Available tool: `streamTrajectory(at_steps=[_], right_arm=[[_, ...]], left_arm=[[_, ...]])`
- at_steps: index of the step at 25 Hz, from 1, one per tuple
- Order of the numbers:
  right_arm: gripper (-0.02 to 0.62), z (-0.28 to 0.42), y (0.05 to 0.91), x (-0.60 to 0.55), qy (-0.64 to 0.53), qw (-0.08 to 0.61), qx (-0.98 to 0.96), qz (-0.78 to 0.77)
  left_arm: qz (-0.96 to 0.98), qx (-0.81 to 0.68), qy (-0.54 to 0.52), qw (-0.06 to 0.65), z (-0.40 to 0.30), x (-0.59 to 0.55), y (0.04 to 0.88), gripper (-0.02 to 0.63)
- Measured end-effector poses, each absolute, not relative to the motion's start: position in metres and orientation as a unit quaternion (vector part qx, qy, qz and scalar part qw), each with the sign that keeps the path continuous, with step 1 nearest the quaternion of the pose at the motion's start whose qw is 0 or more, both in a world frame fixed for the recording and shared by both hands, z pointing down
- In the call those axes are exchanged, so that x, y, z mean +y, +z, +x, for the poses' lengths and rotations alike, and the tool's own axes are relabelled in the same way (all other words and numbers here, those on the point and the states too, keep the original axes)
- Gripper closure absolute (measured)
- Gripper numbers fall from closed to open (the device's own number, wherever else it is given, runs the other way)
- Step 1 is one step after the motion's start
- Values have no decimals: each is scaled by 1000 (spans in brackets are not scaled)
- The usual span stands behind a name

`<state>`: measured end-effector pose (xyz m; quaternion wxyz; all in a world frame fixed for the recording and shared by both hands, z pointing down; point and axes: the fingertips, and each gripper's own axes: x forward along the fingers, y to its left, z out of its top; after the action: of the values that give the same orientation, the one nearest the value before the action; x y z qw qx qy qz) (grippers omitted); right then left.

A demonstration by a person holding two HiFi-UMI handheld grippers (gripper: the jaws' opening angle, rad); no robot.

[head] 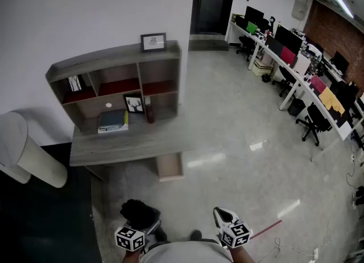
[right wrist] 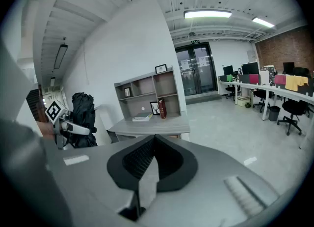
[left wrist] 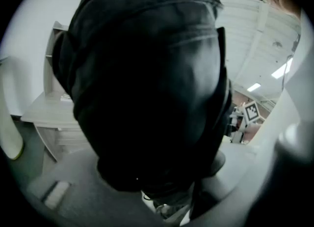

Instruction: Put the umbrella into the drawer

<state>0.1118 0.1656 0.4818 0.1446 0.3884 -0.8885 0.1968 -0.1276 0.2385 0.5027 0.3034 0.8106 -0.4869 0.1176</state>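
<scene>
Closest to me, at the person's waist, the left gripper (head: 143,226) has its claw pinching a folded black umbrella (head: 139,212). The dark bundle sticks out ahead of the jaws and blocks nearly the whole of the left gripper view. Just beside it the right gripper (head: 223,216) carries nothing, its two jaws pressed together on empty air and aimed gently down at the floor. The umbrella looks light and easy to lift. It is soft on the outside, loose slick fabric bunched over stiff ribs and a shaft, so I'd expect it to squash and slide a little under pressure. The best hold is probably round the middle of the bundle where the ribs give something firm, which seems to be about where it is held now; I can't make out the handle. Loose folds could catch on a drawer's edge. A stretch of glossy floor lies between the person and the grey desk (head: 131,142), well apart. Under its front edge sits a pale wooden unit (head: 170,166), which I take to hold the drawer, shut as far as I can tell. On the desk stands a shelf unit (head: 114,65) with books (head: 112,121) and a picture frame (head: 153,41) on top. Farthest off are office workstations (head: 296,57) and a dark glass door (head: 213,0).
</scene>
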Motion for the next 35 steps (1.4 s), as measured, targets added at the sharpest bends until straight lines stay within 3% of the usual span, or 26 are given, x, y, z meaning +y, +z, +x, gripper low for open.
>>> streamTrajectory(at_steps=[17,35], right_arm=[[591,108,481,174,196,140,-884,401],[591,62,492,202,222,125,-848,465]], left_arm=[[817,-473,123,305,-128,241,507,339],[838,-423,149,309,-189,256,521,339]])
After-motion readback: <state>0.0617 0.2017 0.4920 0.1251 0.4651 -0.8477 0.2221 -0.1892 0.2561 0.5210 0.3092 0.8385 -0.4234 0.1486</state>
